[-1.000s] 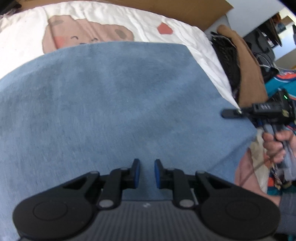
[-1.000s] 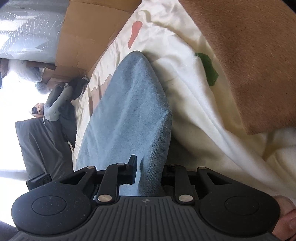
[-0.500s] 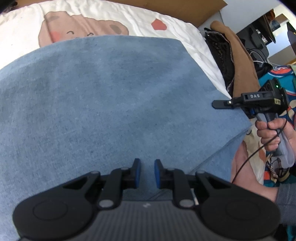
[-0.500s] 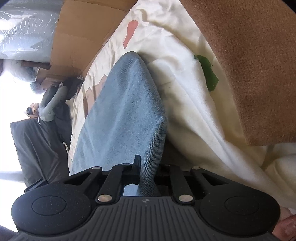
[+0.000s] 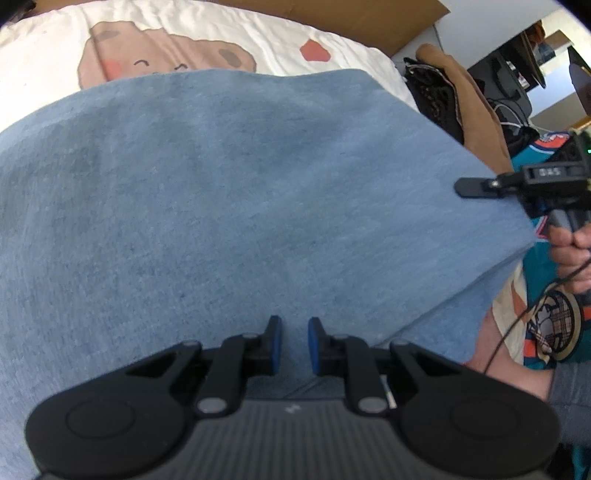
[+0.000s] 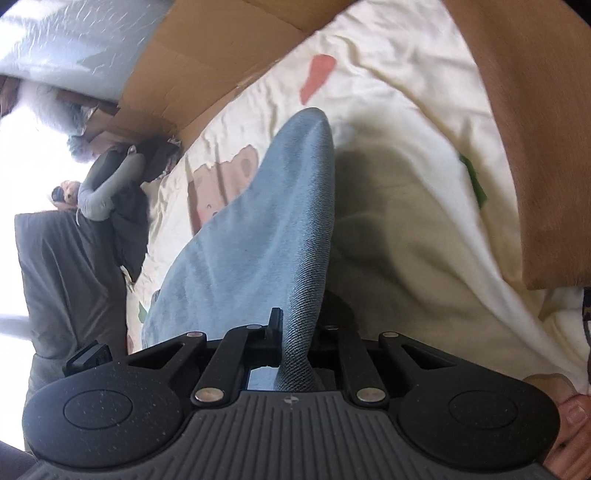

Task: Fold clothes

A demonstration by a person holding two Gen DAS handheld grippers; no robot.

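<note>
A blue garment (image 5: pixel 236 192) lies spread over a white printed bedsheet (image 5: pixel 207 33). My left gripper (image 5: pixel 294 343) hovers over its near edge with a narrow gap between the blue pads; no cloth shows between them. My right gripper (image 6: pixel 297 332) is shut on the garment's right edge (image 6: pixel 295 240) and lifts it off the sheet; the cloth hides its right finger. In the left wrist view the right gripper (image 5: pixel 476 186) holds the garment's right corner.
A brown blanket (image 6: pixel 535 129) lies at the right of the bed, with a dark item (image 5: pixel 432 96) beside it. Cardboard (image 6: pixel 207 62) stands behind the bed. Dark clothes (image 6: pixel 122 206) pile at the far left. The person's hand (image 5: pixel 569 247) grips the right handle.
The right gripper has closed further on the blue edge and carried it outward and upward. The left gripper has stayed over the near edge, pads unchanged.
</note>
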